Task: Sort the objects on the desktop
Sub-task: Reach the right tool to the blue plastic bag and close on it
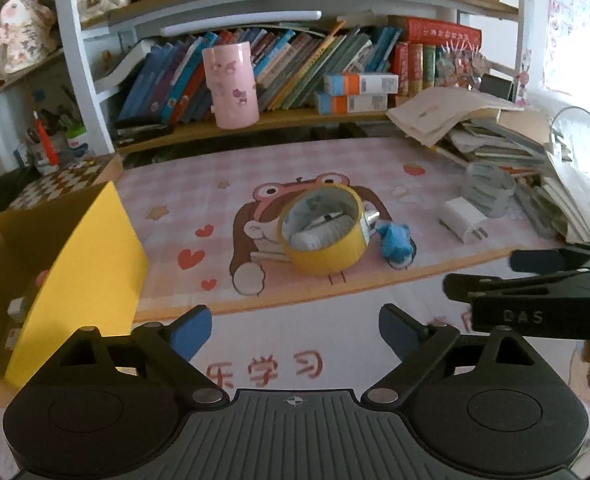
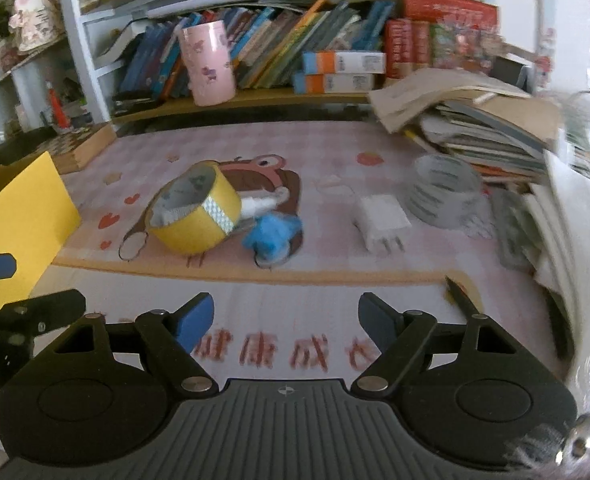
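A yellow tape roll (image 1: 323, 233) (image 2: 196, 213) lies tilted on the pink desk mat (image 1: 199, 196), propped on a white tube (image 2: 259, 203). Beside it sits a small blue plush toy (image 1: 395, 243) (image 2: 271, 236). Further right are a white charger plug (image 1: 461, 219) (image 2: 383, 220) and a clear tape roll (image 1: 487, 189) (image 2: 443, 190). A yellow cardboard box (image 1: 83, 272) (image 2: 19, 216) stands open at the left. My left gripper (image 1: 295, 330) hangs open over the mat's front edge, nothing between its blue pads. My right gripper (image 2: 286, 322) is open too, empty, nearer the charger side.
A bookshelf with a pink canister (image 1: 231, 84) (image 2: 209, 64) runs along the back. A messy stack of books and papers (image 1: 495, 136) (image 2: 487, 120) crowds the right side. A checkered wooden box (image 1: 71, 178) sits behind the yellow box. The right gripper's black body (image 1: 535, 292) shows at the left view's right.
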`<state>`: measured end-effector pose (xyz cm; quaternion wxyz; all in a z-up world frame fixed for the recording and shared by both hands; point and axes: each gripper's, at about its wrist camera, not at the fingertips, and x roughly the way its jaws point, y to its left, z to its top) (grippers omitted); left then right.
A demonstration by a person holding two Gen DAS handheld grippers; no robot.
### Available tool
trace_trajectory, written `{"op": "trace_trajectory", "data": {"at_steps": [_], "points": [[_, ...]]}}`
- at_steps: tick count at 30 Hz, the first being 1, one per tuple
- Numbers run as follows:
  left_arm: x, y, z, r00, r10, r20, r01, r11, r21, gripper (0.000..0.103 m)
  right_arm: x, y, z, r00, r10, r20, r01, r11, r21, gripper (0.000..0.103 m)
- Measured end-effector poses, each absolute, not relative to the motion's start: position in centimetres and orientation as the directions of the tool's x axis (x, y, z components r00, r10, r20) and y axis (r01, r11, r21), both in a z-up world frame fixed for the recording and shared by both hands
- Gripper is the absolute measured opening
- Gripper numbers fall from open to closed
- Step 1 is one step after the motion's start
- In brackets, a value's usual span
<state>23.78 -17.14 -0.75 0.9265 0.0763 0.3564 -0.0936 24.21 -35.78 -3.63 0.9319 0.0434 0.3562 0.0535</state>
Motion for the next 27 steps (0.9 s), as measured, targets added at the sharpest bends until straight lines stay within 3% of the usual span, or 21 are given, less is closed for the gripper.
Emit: {"op": "trace_trajectory", "data": {"at_steps": [4,7,13,18,22,27], "points": [[25.3,-17.4,-0.5,0.728,-0.114,-0.676,0.212,0.975,0.064,0.095,27.1,-35.9,-4.1,0.754,0.165,-0.636,-0.149,0.986,0.079,0.075],[26.1,-17.6,-0.4,0.732,-0.099,-0.674,0.203,0.976,0.078,0.095,29.5,-36.1,-4.9,0.743,0.181,-0.644,-0.18,0.981,0.068,0.067],[27.6,-18.2,-0.6,0.725,-0.104,-0.681,0.213,0.974,0.078,0.095,33.3,-35.4,-7.0,0.701,0.226,-0.676,-0.246,0.967,0.069,0.064],[28.9,-18.9,-1.0,0.708,-0.129,-0.694,0.236,0.97,0.06,0.095,35.0,-34.9,-8.1,0.676,0.239,-0.697,-0.25,0.964,0.088,0.053],[29.6,-19.5,-1.5,0.705,-0.13,-0.697,0.247,0.967,0.069,0.099,35.1,-35.4,-8.3,0.678,0.25,-0.691,-0.244,0.964,0.109,0.036],[31.6,-20.2,-2.5,0.689,-0.137,-0.712,0.244,0.968,0.05,0.099,34.1,-36.7,-7.9,0.689,0.247,-0.681,-0.219,0.967,0.129,0.032]]}}
